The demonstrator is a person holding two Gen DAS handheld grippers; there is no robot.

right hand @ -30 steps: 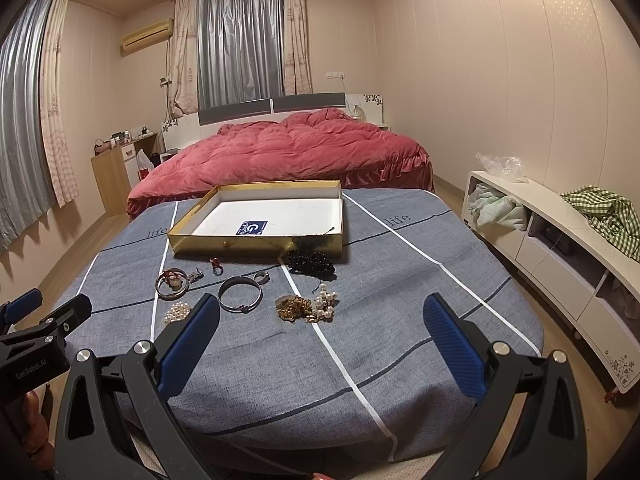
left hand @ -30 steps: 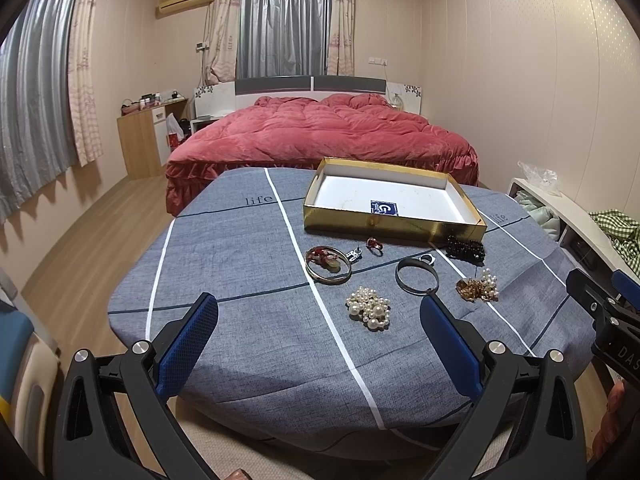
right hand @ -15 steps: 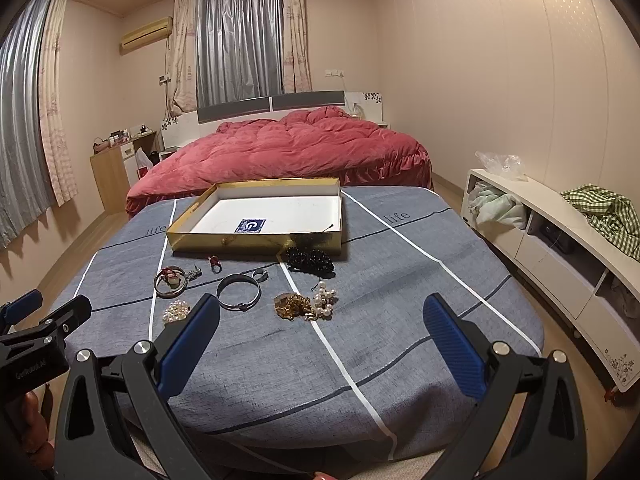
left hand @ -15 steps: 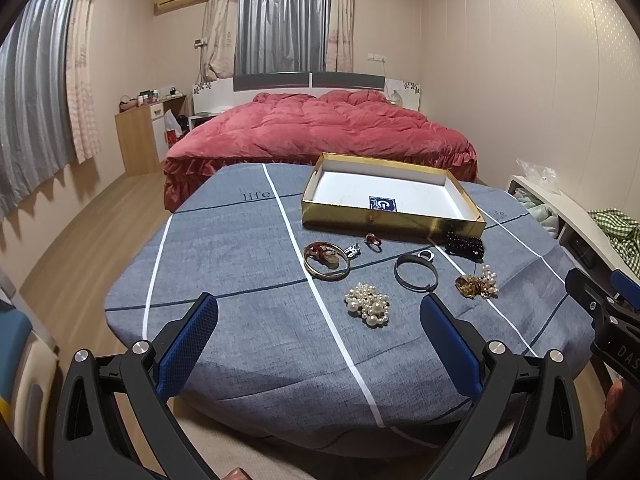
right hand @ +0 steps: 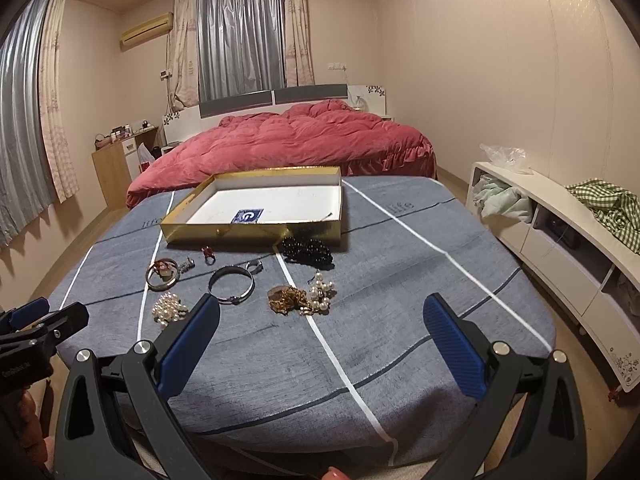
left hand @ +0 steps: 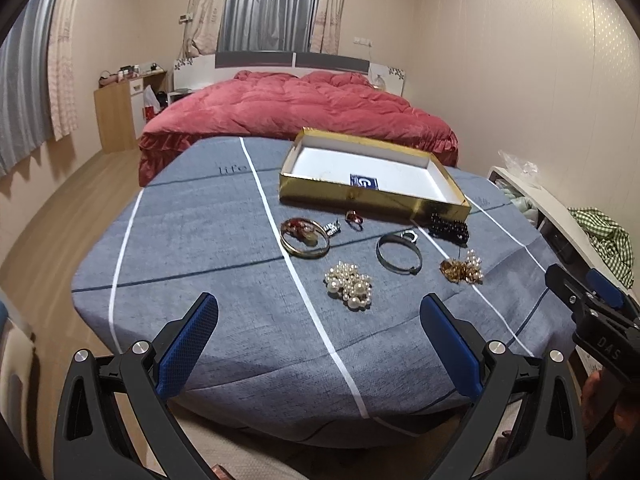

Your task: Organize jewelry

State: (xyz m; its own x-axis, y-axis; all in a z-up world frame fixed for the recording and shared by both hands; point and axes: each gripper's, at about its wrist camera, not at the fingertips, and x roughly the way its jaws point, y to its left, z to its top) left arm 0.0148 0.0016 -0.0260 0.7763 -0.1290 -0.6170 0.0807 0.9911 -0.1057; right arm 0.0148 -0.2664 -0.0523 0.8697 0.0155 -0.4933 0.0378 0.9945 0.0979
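A blue-grey cloth with white stripes covers the table. Behind its far edge stands a bed under a rumpled red quilt, with grey curtains above the headboard. An air conditioner hangs high on the left wall, above a wooden cabinet. Along the right wall runs a low white shelf unit bearing a green checked cloth and a clear plastic bag.

your right wrist view hides part of the white pearl bead cluster behind a blue finger pad; the tiny red ring blurs.
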